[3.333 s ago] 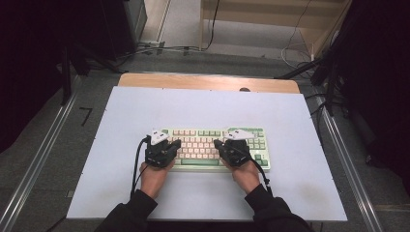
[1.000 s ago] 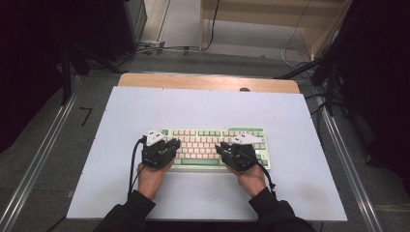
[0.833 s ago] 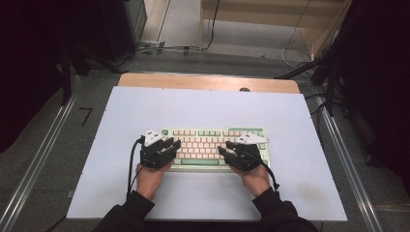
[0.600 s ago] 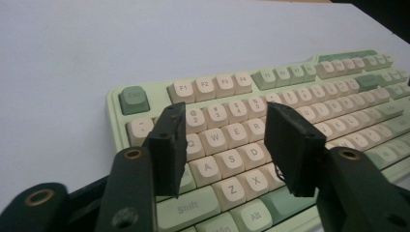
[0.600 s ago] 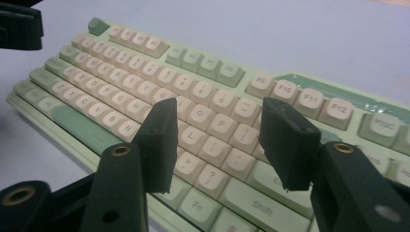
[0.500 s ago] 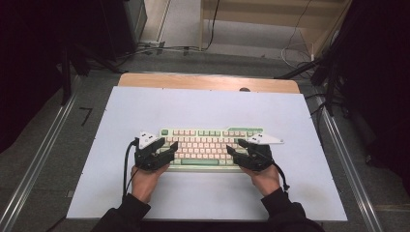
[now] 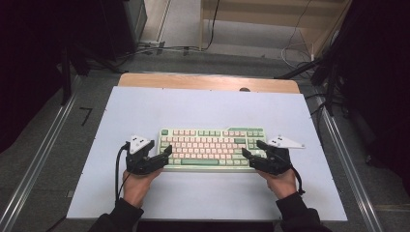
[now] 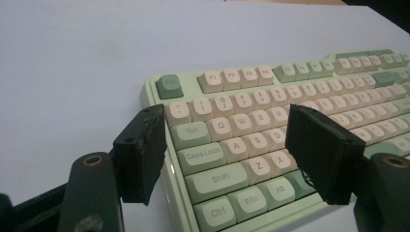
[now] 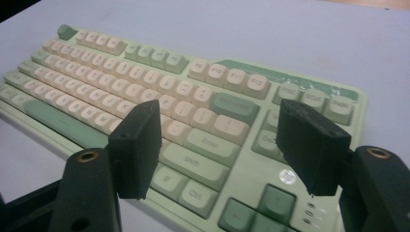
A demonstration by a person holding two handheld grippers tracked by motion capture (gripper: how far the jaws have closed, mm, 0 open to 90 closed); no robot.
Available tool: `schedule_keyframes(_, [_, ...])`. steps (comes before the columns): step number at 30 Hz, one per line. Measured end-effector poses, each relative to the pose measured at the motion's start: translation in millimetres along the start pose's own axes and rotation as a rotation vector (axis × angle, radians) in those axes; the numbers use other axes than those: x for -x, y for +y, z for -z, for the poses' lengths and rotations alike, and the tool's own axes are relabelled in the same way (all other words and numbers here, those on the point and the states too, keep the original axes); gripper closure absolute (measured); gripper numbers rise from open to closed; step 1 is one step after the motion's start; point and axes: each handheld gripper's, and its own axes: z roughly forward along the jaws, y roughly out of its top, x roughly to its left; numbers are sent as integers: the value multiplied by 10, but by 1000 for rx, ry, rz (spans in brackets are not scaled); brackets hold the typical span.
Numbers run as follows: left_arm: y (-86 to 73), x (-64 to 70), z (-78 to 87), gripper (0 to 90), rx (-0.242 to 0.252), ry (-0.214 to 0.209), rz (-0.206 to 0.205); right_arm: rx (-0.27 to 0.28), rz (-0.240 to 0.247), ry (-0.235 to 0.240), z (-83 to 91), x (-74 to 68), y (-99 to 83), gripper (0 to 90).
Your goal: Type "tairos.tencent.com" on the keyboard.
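1 green-and-cream keyboard point(image 7: 212, 147) on 1 white table point(image 7: 208, 108); 2 handheld grippers, left point(image 7: 162, 155) at 9 o'clock, right point(image 7: 251, 152) at 3 o'clock.

In the left gripper view the keyboard point(image 8: 270, 130) runs off the right edge, far keys blurred, legends there unreadable. A jaw pad covers some keys right of centre. In the right gripper view its lower right corner is cut by the bottom edge (key legends mostly soft). High view: person's forearms cropped at bottom, key legends too small.
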Motion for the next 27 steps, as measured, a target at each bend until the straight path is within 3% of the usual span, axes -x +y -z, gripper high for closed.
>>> schedule_keyframes(12, [-77,-86,153,292,13,13,6,6,-52,-62,267,304,-190,291])
schedule_keyframes(27, [-205,-310,343,284,26,79,38,17,-124,-162,626,661,-428,290])
